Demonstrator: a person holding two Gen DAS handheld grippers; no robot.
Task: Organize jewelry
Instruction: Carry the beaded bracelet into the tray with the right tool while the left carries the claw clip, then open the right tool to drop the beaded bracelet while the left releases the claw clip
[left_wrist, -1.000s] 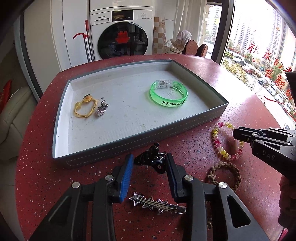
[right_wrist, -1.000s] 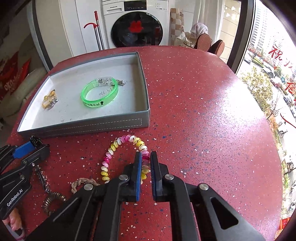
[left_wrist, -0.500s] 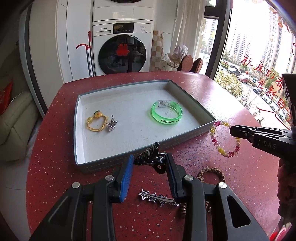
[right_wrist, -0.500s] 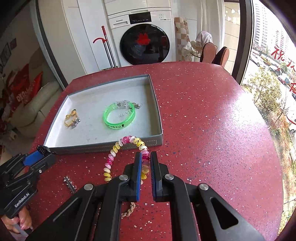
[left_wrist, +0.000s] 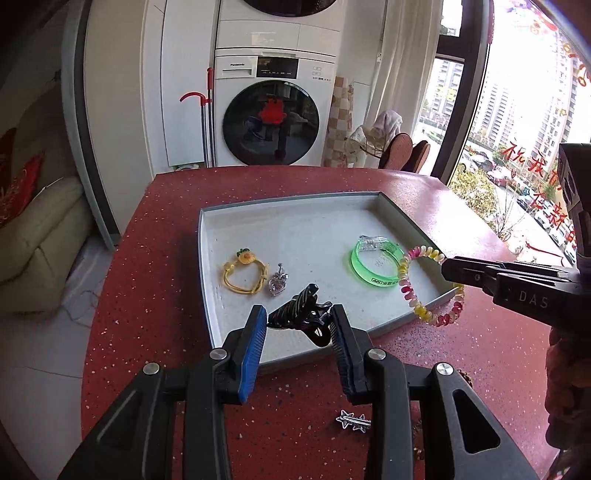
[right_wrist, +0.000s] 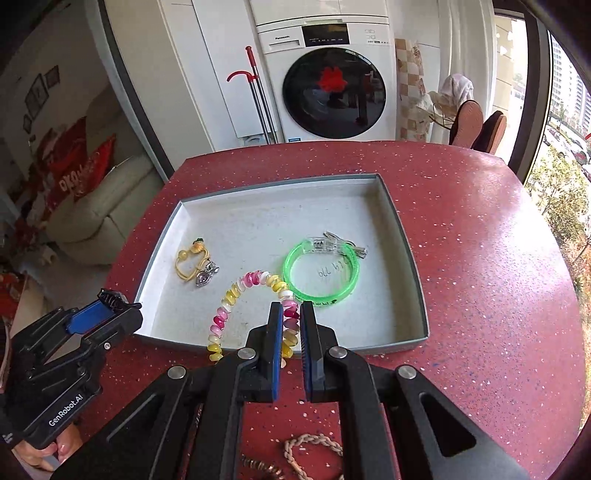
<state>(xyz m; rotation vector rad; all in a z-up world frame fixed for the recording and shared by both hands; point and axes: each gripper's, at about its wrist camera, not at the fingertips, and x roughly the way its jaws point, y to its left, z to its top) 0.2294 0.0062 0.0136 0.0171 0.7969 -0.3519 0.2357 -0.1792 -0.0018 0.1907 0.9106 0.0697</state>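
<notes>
Three pieces already lie in the grey tray (right_wrist: 402, 236), reading left to right in the right wrist view: a yellow hair tie (right_wrist: 190, 264) near the tray's left wall, a silver heart charm (right_wrist: 205, 277) touching it, and a green wristband (right_wrist: 320, 272) toward the tray's right side.

Two more are in the air. Our left tongs (left_wrist: 297, 326) are clamped on a black claw clip (left_wrist: 301, 314), part-way closed around its body; it hangs over the tray's near rim, its long axis running up and away toward the tray's far wall, tip tilted slightly right. Our right tongs (right_wrist: 291, 319) are pressed together on a beaded spiral bracelet (right_wrist: 242, 291). Its loop arches up and left from the pads, over the tray's near edge, just left of the green wristband; the plane of the loop stands roughly upright, with the free end dangling down outside the rim.

Left on the desk (right_wrist: 480, 280), all nearer to us than the tray: a silver star barrette (left_wrist: 352, 421), a braided cord bracelet (right_wrist: 314, 443), and a brown coil hair tie (right_wrist: 264, 467), partly hidden behind the tongs.

We judge the task a little past halfway: three placed, two about to be set down, three still to collect.
</notes>
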